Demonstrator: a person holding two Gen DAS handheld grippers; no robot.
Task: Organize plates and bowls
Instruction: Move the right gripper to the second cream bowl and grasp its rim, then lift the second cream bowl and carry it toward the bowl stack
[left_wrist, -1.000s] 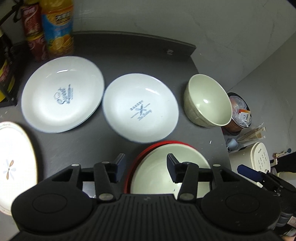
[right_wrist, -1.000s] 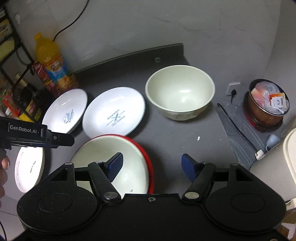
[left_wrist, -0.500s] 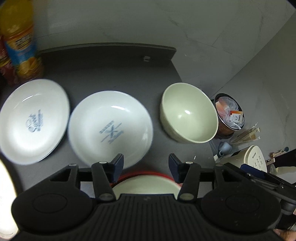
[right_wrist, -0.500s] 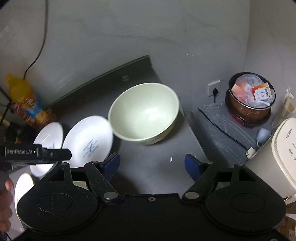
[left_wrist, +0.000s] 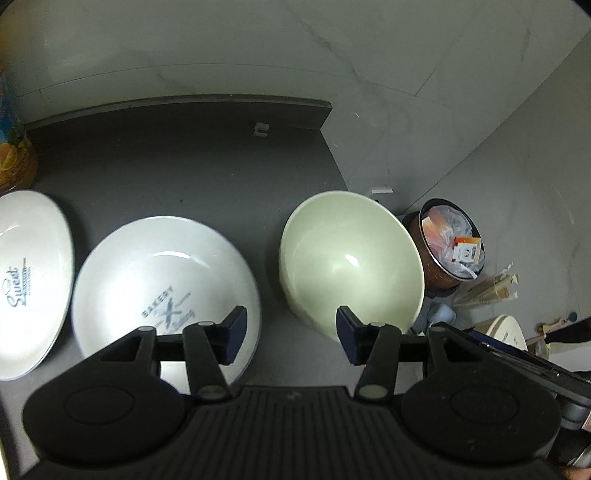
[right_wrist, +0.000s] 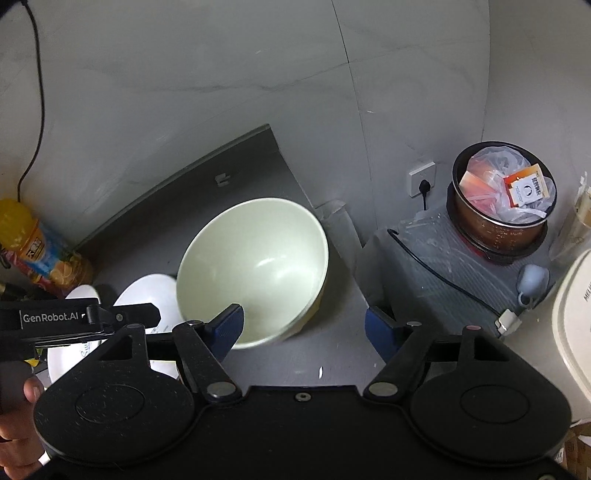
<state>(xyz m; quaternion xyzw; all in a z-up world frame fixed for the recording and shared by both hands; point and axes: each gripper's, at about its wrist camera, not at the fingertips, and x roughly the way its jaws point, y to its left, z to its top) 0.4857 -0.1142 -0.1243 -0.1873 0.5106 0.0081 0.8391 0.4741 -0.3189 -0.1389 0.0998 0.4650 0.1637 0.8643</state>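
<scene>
A pale green bowl (left_wrist: 351, 258) (right_wrist: 255, 269) stands upright near the right end of the dark counter (left_wrist: 184, 162). To its left lie a white "Bakery" plate (left_wrist: 162, 284) and a white "Sweet" plate (left_wrist: 26, 280). My left gripper (left_wrist: 290, 334) is open above the gap between the Bakery plate and the bowl, holding nothing. My right gripper (right_wrist: 304, 326) is open too, its left fingertip over the bowl's near rim, its right one over bare counter. The white plates (right_wrist: 147, 295) peek out behind the left gripper's body (right_wrist: 74, 317) in the right wrist view.
An orange juice bottle (right_wrist: 33, 247) stands at the counter's back left. Right of the counter, lower down, are a brown pot (right_wrist: 502, 206) full of packets, a wall socket (right_wrist: 421, 181) with a cable, a small blue cup (right_wrist: 532, 280) and a white appliance (right_wrist: 572, 314). A hand (right_wrist: 18, 435) holds the left gripper.
Both grippers have moved forward and right toward the green bowl. The red-rimmed bowl and the flower plate have dropped out of view below; the green bowl now looms larger.
</scene>
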